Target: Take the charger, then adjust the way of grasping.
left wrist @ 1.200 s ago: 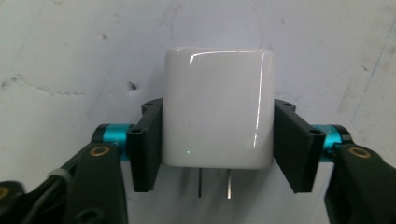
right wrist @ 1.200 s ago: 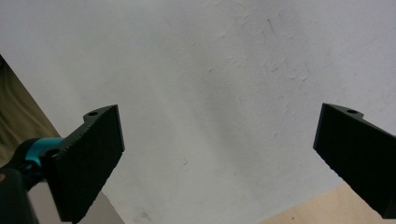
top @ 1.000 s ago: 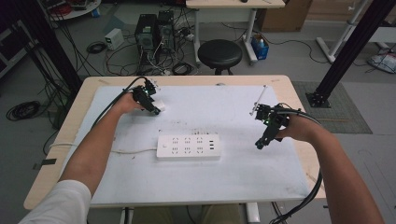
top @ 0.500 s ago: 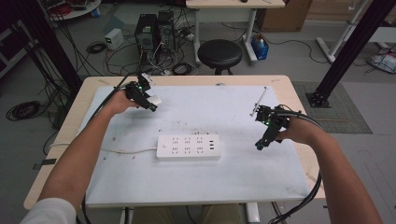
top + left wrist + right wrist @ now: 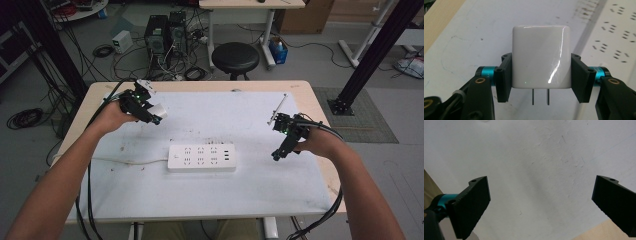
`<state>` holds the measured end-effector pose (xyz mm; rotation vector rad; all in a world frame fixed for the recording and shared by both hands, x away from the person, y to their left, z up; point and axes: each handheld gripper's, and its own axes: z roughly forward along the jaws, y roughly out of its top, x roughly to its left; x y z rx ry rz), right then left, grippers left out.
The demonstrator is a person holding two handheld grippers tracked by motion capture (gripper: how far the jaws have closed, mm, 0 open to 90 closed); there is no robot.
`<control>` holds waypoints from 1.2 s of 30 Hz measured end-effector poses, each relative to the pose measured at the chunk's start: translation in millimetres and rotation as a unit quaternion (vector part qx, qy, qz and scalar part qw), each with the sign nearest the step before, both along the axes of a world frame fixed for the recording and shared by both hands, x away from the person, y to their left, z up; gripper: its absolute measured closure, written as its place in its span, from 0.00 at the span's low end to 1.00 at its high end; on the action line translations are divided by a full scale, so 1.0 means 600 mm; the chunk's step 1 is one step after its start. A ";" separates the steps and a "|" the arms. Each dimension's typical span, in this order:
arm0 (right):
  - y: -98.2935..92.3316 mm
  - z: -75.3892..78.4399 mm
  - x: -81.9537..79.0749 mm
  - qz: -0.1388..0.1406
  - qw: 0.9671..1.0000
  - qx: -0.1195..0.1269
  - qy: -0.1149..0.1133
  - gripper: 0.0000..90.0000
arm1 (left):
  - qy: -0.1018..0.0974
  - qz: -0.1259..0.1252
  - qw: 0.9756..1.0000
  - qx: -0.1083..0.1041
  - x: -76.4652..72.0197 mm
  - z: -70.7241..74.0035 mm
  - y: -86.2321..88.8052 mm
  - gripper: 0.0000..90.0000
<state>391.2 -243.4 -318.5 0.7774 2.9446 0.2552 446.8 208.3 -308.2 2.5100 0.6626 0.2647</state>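
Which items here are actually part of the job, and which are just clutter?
In play:
- white charger, clamped in the left gripper, prongs showing
- power strip mid-table, likely its target
- right gripper, open, holding nothing

Lying about:
- black stool beyond the table
- computer towers and cables on the floor
- blue bottle

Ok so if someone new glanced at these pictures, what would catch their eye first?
Probably the glossy white plug adapter clamped in the left claw, its two prongs pointing back toward the camera, held over the table's far-left area. Next, the white power strip lying mid-table, and the right claw open at the right over bare white tabletop.
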 end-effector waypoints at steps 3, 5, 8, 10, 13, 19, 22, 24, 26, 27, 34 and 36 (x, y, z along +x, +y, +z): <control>0.004 0.001 -0.006 0.001 1.000 0.001 -0.006 0.01 | -0.005 -0.007 1.000 -0.009 -0.029 0.013 0.001 0.47; 0.006 0.001 -0.007 0.005 1.000 0.002 -0.007 0.01 | -0.009 -0.009 1.000 -0.015 -0.048 0.022 0.002 0.47; 0.007 0.004 -0.011 0.006 1.000 0.006 -0.011 0.01 | -0.009 -0.011 1.000 -0.026 -0.074 0.034 0.004 0.47; 0.008 0.005 -0.012 0.011 1.000 0.008 -0.016 0.01 | -0.011 -0.008 0.999 -0.031 -0.091 0.040 0.005 0.47; 0.011 0.006 -0.015 0.014 1.000 0.008 -0.018 0.01 | -0.014 -0.011 0.999 -0.031 -0.117 0.047 0.006 0.47; 0.017 0.006 -0.018 0.017 1.000 0.008 -0.024 0.01 | -0.016 -0.013 0.999 -0.024 -0.153 0.052 -0.001 0.47; 0.019 0.006 -0.020 0.015 0.999 0.007 -0.028 0.01 | -0.016 -0.018 0.999 -0.022 -0.162 0.052 -0.006 0.47; 0.021 0.006 -0.021 0.018 0.999 0.008 -0.028 0.01 | -0.017 -0.018 0.999 -0.023 -0.165 0.051 -0.006 0.47; 0.022 0.004 -0.022 0.018 0.999 0.009 -0.028 0.01 | -0.016 -0.017 0.999 -0.024 -0.167 0.049 -0.008 0.47; 0.023 0.004 -0.023 0.018 0.999 0.010 -0.026 0.01 | -0.014 -0.019 0.999 -0.023 -0.167 0.049 -0.009 0.47; 0.021 0.005 -0.021 0.015 0.999 0.023 -0.031 0.01 | -0.013 -0.030 0.999 -0.022 -0.167 0.049 -0.014 0.47; 0.023 0.006 -0.024 0.007 0.999 0.028 -0.031 0.01 | -0.013 -0.034 0.999 -0.023 -0.168 0.051 -0.016 0.47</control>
